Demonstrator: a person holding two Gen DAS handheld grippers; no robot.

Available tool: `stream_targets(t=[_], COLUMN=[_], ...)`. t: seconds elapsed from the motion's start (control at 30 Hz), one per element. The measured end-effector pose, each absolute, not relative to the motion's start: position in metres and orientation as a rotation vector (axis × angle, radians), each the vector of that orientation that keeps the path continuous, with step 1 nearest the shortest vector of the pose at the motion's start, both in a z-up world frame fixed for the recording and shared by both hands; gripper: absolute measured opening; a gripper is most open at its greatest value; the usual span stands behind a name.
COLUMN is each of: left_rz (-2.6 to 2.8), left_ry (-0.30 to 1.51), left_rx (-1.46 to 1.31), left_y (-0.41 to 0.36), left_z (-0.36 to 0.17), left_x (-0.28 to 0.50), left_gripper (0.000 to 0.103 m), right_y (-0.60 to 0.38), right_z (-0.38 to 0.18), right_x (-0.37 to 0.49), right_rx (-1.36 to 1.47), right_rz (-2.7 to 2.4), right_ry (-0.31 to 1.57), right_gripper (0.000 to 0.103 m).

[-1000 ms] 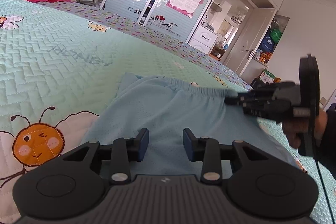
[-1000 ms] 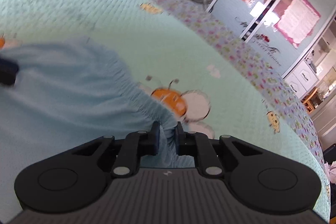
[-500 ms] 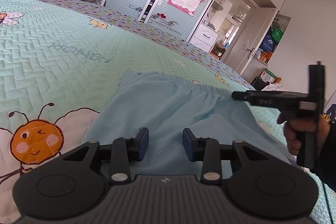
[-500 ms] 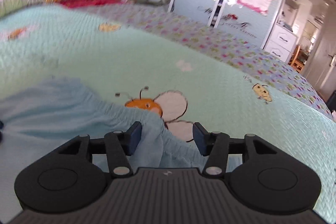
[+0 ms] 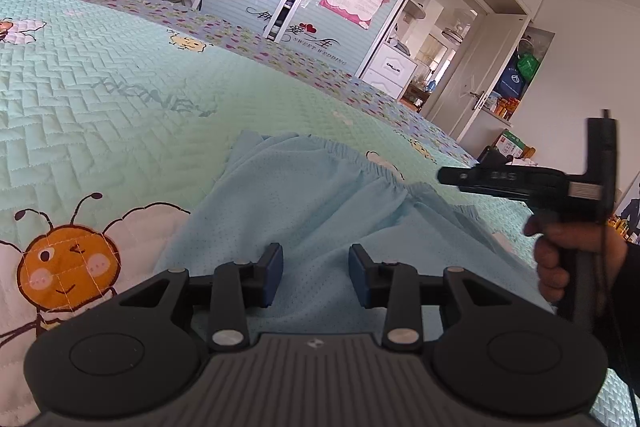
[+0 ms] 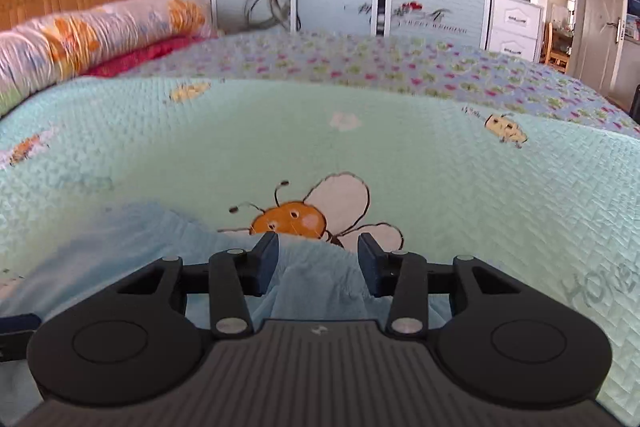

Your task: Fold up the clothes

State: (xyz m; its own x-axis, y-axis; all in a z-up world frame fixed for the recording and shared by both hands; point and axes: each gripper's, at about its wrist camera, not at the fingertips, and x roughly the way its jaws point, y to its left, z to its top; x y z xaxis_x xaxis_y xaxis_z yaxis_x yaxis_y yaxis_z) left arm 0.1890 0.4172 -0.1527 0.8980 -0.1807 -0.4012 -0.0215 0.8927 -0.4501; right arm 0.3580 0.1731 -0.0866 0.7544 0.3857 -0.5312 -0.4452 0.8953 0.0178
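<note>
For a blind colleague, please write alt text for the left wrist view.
A light blue garment lies on a mint quilted bedspread with cartoon bees, and the left gripper hangs open over it. At right, a hand holds the right gripper at the garment's elastic waistband.

Bright daylight, fisheye-warped edges, slight blur

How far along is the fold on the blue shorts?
Early. Done: the light blue shorts lie spread on the bee quilt, waistband away, no fold visible. In hand: the right gripper stands open around a bunched bit of waistband, jaws just closing; the left gripper is open above the fabric. Left: every fold.
</note>
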Motion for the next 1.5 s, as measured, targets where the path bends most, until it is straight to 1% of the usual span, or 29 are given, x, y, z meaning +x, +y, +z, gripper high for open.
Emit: stream_targets(t=[0.13, 0.2, 0.27, 0.3, 0.43, 0.5, 0.53, 0.6, 0.7, 0.8, 0.93, 1.03, 1.07, 1.2, 1.27, 1.3, 1.33, 1.37, 1.4, 1.43, 1.5], left_rz=[-0.085, -0.085, -0.086, -0.087, -0.086, -0.085, -0.084, -0.084, -0.085, -0.086, -0.085, -0.085, -0.086, -0.086, -0.083, -0.080, -0.077, -0.073, -0.062, -0.052, -0.031], left_ry=[0.453, 0.453, 0.453, 0.453, 0.456, 0.458, 0.458, 0.458, 0.454, 0.455, 0.456, 0.455, 0.453, 0.449, 0.451, 0.452, 0.456, 0.460, 0.468, 0.475, 0.490], left_rx=[-0.462, -0.461, -0.465, -0.467, -0.468, -0.468, -0.466, -0.465, -0.470, -0.472, -0.470, -0.469, -0.471, -0.478, -0.471, -0.467, -0.464, -0.459, -0.447, -0.435, -0.410], left_y=[0.417, 0.416, 0.417, 0.417, 0.418, 0.417, 0.417, 0.417, 0.418, 0.418, 0.418, 0.418, 0.419, 0.420, 0.420, 0.419, 0.418, 0.418, 0.416, 0.414, 0.411], left_z=[-0.153, -0.153, -0.153, -0.153, -0.154, -0.154, -0.154, -0.154, -0.154, -0.154, -0.154, -0.153, -0.154, -0.155, -0.154, -0.154, -0.153, -0.153, -0.151, -0.149, -0.145], left_x=[0.189, 0.189, 0.189, 0.190, 0.190, 0.191, 0.191, 0.191, 0.191, 0.191, 0.192, 0.192, 0.191, 0.190, 0.189, 0.189, 0.189, 0.189, 0.190, 0.190, 0.190], left_gripper=[0.039, 0.040, 0.040, 0.040, 0.040, 0.040, 0.040, 0.040, 0.040, 0.040, 0.040, 0.040, 0.040, 0.040, 0.040, 0.041, 0.041, 0.040, 0.040, 0.040, 0.041], right_y=[0.170, 0.179, 0.191, 0.191, 0.182, 0.174, 0.171, 0.172, 0.171, 0.150, 0.117, 0.099, 0.096, 0.091, 0.085, 0.078, 0.065, 0.047, 0.027, 0.013, 0.007], right_z=[-0.096, -0.109, -0.122, -0.121, -0.103, -0.096, -0.096, -0.105, -0.118, -0.097, -0.079, -0.083, -0.085, -0.093, -0.105, -0.116, -0.124, -0.126, -0.125, -0.122, -0.111], right_x=[0.357, 0.373, 0.392, 0.398, 0.395, 0.378, 0.370, 0.370, 0.380, 0.365, 0.316, 0.267, 0.251, 0.190, 0.178, 0.179, 0.181, 0.182, 0.182, 0.180, 0.172], right_rx=[-0.074, -0.075, -0.090, -0.076, 0.007, 0.019, 0.031, 0.041, 0.034, 0.157, 0.281, 0.335, 0.334, 0.120, -0.022, -0.100, -0.116, -0.036, 0.072, 0.160, 0.200], right_rz=[0.451, 0.456, 0.439, 0.425, 0.418, 0.442, 0.457, 0.480, 0.420, 0.443, 0.473, 0.496, 0.498, 0.397, 0.334, 0.278, 0.226, 0.206, 0.197, 0.179, 0.184], right_ry=[0.615, 0.682, 0.739, 0.741, 0.717, 0.686, 0.677, 0.724, 0.779, 0.708, 0.655, 0.660, 0.662, 0.603, 0.594, 0.618, 0.650, 0.669, 0.681, 0.681, 0.615], right_gripper=[0.043, 0.027, 0.019, 0.018, 0.021, 0.027, 0.028, 0.031, 0.029, 0.031, 0.035, 0.038, 0.042, 0.050, 0.049, 0.047, 0.047, 0.044, 0.038, 0.037, 0.037])
